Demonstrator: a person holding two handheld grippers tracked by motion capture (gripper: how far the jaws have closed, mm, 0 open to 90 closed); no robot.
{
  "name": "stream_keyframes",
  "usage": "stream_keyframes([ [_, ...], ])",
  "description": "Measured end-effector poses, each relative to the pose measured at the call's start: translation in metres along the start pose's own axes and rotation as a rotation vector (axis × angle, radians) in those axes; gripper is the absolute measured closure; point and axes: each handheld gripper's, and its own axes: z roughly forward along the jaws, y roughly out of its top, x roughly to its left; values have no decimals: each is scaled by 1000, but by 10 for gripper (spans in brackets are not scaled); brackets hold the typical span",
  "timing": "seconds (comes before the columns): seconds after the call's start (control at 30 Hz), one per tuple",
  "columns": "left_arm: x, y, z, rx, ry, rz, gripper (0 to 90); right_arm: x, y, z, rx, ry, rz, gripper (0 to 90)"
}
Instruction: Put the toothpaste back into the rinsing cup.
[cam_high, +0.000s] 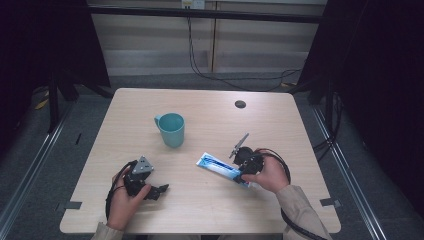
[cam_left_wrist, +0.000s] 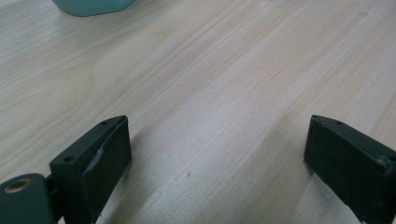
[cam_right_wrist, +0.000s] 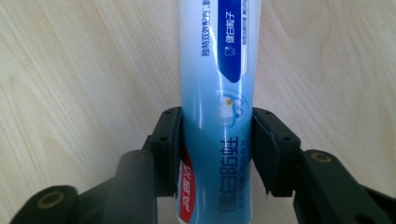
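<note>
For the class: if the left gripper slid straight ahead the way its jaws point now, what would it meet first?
Probably the teal cup: it stands ahead of the open left gripper, slightly to one side, beyond bare table. Depth is unclear, so it might pass beside it.

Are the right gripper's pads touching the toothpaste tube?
Touching. In the right gripper view both pads sit flush against the sides of the toothpaste tube, no gap on either side, right gripper closed around it.

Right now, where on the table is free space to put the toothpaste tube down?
Free: the far right corner beyond the dark hole, and the near middle between the left gripper and right gripper. Crowded: around the teal cup and the toothpaste tube itself.
</note>
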Motion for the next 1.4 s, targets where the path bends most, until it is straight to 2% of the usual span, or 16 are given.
stream_keyframes([
  [0.17,0,0,0,-1,-2,1,61,1,5,0,41,-9,7,637],
  [0.27,0,0,0,0,-2,1,61,1,7,-2,51,-17,1,701],
  [0.33,0,0,0,0,-3,1,61,1,6,-4,43,-9,15,724],
  [0.4,0,0,0,0,-3,0,61,0,5,-5,26,-10,6,737],
  [0.5,0,0,0,-1,-2,0,61,2,2,-6,7,-10,22,743],
  [0.6,0,0,0,0,0,-1,61,3,-3,-7,-39,-28,16,747],
  [0.77,-1,0,0,0,3,-2,63,4,-7,-11,-79,-13,33,749],
  [0.83,0,0,-1,-6,0,4,115,3,-8,-16,-109,-3,27,749],
  [0.87,0,0,-1,-19,4,-5,115,3,-8,-16,-109,-3,27,749],
  [0.9,2,1,-2,-22,-2,-20,169,4,-8,-19,-131,-2,29,749],
  [0.97,2,0,-2,-25,-7,-29,164,4,-8,-21,-143,3,25,749],
  [1.0,2,1,-3,-21,12,-17,165,5,-8,-24,-166,6,32,749],
  [1.1,2,4,-4,-27,5,-15,167,5,-8,-27,-186,0,29,750],
  [1.17,0,8,-6,-48,2,-16,166,5,-9,-30,-219,-6,34,751],
  [1.37,0,15,-5,-93,-38,-64,163,5,-9,-32,-259,7,59,756],
  [1.4,-1,17,-4,-103,-52,-86,162,6,-8,-33,-268,3,61,757],
])
